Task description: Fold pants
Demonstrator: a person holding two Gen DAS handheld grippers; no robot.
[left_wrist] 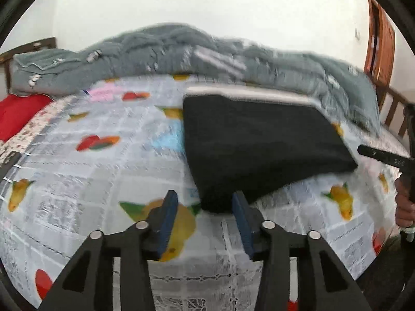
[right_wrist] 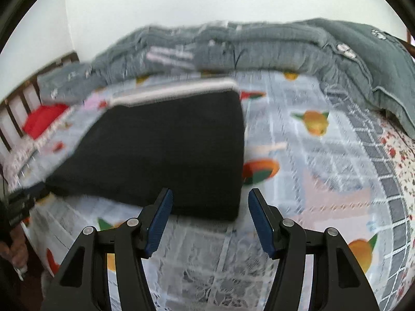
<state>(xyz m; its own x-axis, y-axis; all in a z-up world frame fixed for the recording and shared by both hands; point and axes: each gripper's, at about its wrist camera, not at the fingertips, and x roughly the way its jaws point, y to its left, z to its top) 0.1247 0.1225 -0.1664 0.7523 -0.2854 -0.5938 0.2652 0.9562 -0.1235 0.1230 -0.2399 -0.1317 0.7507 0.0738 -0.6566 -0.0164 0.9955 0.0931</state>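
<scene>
Black pants [left_wrist: 262, 147] lie folded into a thick block on the bed [left_wrist: 85, 171], their pale waistband edge turned toward the far side, where a grey quilt [left_wrist: 181, 51] is heaped along the wall. A printed sheet with fruit pictures and newsprint squares covers the mattress, and a lace border runs along its near edge. From the left wrist view, the left gripper [left_wrist: 205, 202] sits just short of the near corner of the pants; its blue pads are spread apart with nothing pressed between them, though the corner of the cloth shows in the gap beyond the tips. From the right wrist view, the right gripper [right_wrist: 210, 202] hangs over the other near corner, its pads also parted, the left one overlapping the dark cloth in the picture and the right one over bare sheet; whether either pad touches the fabric cannot be told through the blur. A red cloth [left_wrist: 18, 116] lies at the end of the bed, beside a floral strip of bedding. Wooden rails [right_wrist: 15, 114] stand beyond it. At the right edge of the left view, the other tool and a hand [left_wrist: 403, 207] holding it come into sight. Both views are smeared by motion.
</scene>
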